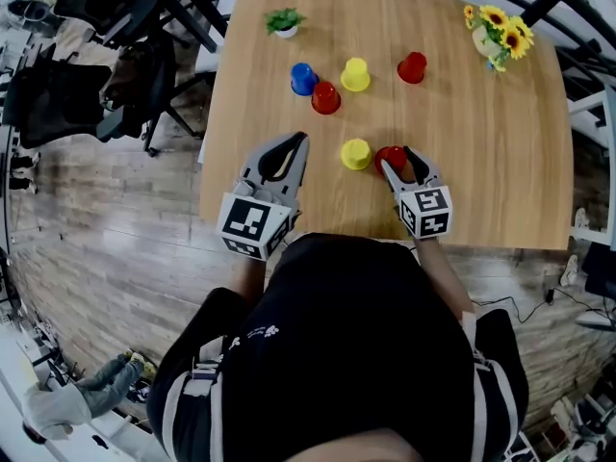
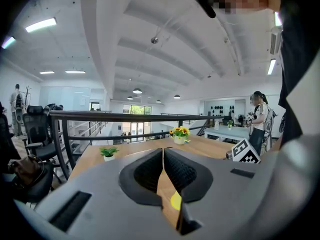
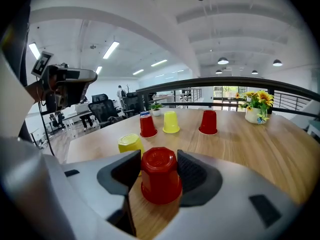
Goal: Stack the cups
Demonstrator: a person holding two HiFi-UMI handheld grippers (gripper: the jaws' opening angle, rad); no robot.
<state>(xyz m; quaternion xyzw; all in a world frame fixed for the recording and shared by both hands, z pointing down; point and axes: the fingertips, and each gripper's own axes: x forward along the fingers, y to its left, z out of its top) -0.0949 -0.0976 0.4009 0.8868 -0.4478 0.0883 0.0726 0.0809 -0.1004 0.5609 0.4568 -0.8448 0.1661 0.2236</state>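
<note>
Cups stand upside down on the wooden table (image 1: 481, 162), six of them. Nearest, toward the near edge and right of the middle, is a red cup (image 3: 160, 175). The right gripper (image 1: 397, 159) is clenched on it, with a dark pad against each side, and the cup's rim sits on the tabletop. Just to its left stands the near yellow cup (image 1: 356, 153), which lies between the two grippers. Left of that is the left gripper (image 1: 302, 142), over the near left part of the table. Its jaws are pressed together at the tips with nothing held between them.

Farther back, a second red cup (image 1: 325, 97) stands just beside a blue cup (image 1: 303, 78), the blue one slightly farther and to the left. To their right is the far yellow cup (image 1: 355, 74), and farther right, apart from it, a third red cup (image 1: 412, 66).

At the far edge a small potted plant (image 1: 284, 21) stands on the left and a vase of sunflowers (image 1: 496, 29) on the right. Off the table's left side, dark office chairs (image 1: 87, 85) stand on the plank floor.
</note>
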